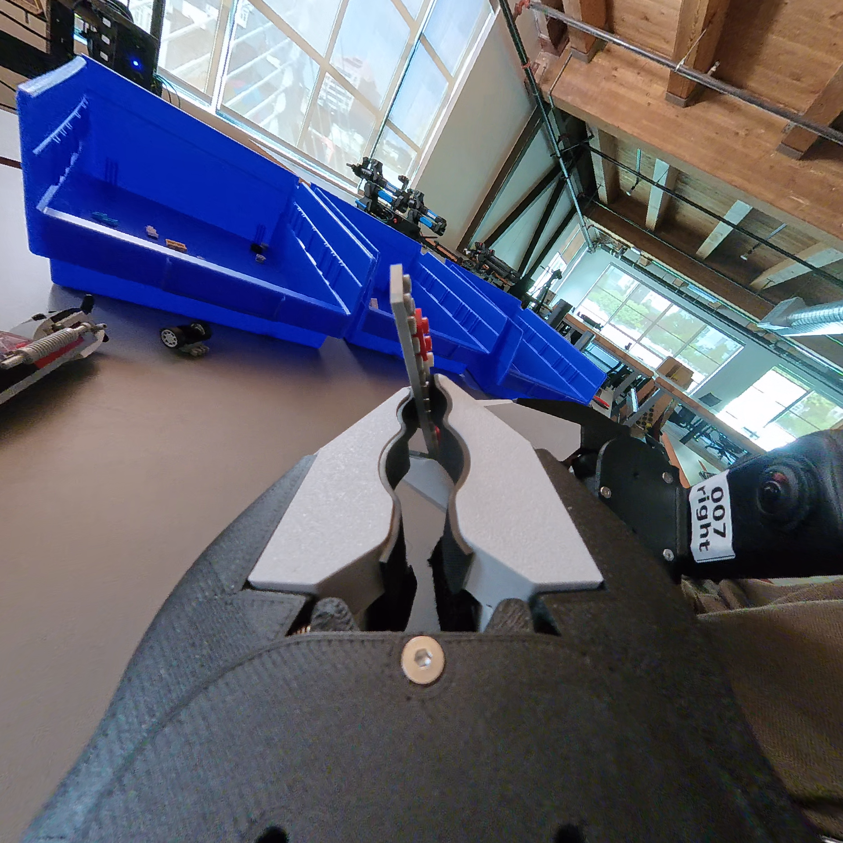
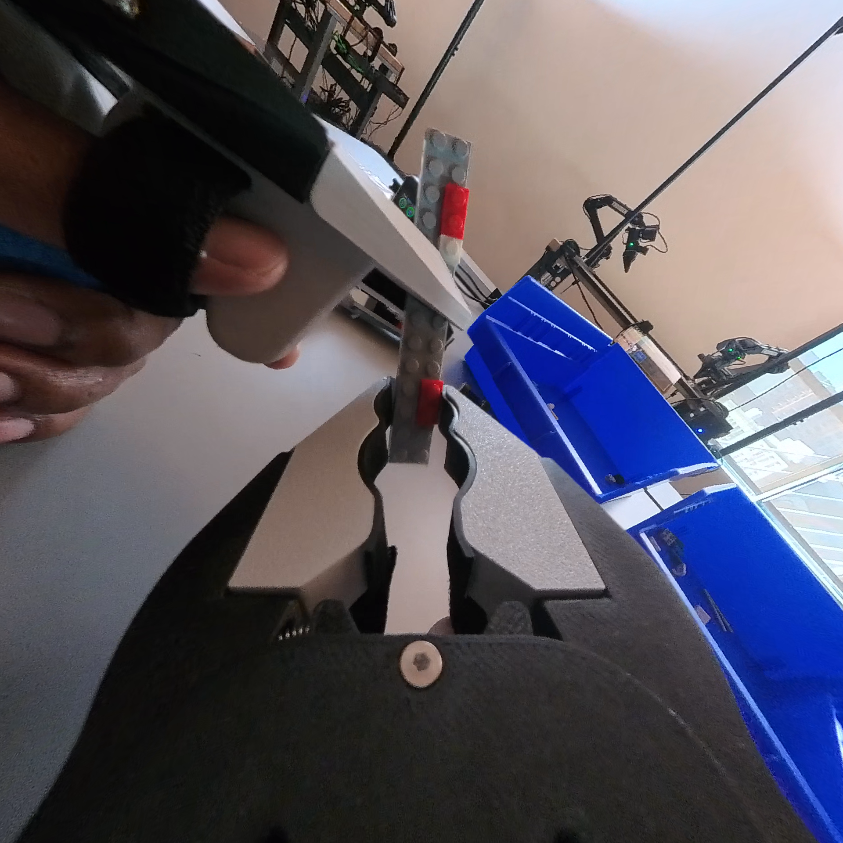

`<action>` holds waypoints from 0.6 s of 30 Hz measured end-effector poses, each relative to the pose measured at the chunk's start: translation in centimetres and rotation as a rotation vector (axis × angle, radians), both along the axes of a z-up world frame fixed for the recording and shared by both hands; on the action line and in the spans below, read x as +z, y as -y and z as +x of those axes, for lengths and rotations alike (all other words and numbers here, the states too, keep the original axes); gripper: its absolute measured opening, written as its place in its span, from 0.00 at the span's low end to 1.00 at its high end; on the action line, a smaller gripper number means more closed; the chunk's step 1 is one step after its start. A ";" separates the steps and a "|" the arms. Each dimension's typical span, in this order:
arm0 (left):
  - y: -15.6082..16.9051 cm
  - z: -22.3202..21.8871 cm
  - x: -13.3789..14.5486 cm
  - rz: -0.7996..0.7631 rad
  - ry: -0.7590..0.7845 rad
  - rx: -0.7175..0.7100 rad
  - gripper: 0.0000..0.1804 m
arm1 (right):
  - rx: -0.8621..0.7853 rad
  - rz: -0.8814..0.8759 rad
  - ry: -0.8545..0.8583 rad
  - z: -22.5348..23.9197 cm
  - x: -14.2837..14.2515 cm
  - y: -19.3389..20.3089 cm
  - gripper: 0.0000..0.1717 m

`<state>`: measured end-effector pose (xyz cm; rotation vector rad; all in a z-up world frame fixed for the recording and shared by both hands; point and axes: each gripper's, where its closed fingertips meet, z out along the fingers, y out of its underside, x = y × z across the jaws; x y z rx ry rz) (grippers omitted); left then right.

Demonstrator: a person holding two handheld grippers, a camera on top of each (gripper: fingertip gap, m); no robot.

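Both grippers – left (image 1: 422,401), right (image 2: 415,401) – clamp the grey plate (image 2: 417,360) (long axis upright).

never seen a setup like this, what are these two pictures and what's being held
These are two hand-held pinching tools, each with a camera looking along its fingers. One picture looks from the left tool, the other from the right tool. Both grip one long grey toy-brick plate with small red bricks on it: left squeezes its flat faces, right its edges near one end. A person's hand works the left tool. On the table lie blue bins and a small wheel assembly.
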<state>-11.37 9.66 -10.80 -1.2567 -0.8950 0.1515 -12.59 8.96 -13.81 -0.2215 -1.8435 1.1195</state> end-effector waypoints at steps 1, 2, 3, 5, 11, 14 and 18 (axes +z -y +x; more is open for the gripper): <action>0.1 0.0 0.0 0.002 0.000 0.005 0.04 | 0.004 -0.003 0.010 0.0 -0.1 0.0 0.11; 0.2 -0.1 0.0 0.004 -0.001 0.010 0.04 | 0.009 -0.008 0.023 0.0 -0.1 0.0 0.11; 0.3 -0.1 0.1 0.008 -0.002 0.015 0.04 | 0.018 -0.016 0.038 0.0 -0.2 -0.1 0.11; 0.4 -0.2 0.1 0.015 -0.002 0.021 0.04 | 0.046 -0.037 0.067 0.2 -0.1 -0.1 0.11; 0.8 -0.5 0.0 0.024 0.015 0.038 0.04 | 0.145 -0.081 0.167 1.0 -0.2 -0.4 0.12; 0.7 -0.6 -0.1 0.015 0.021 0.038 0.04 | 0.172 -0.094 0.223 1.2 -0.4 -0.7 0.12; 0.7 -0.7 -0.2 0.018 0.030 0.039 0.04 | 0.210 -0.102 0.260 1.5 -0.5 -0.8 0.13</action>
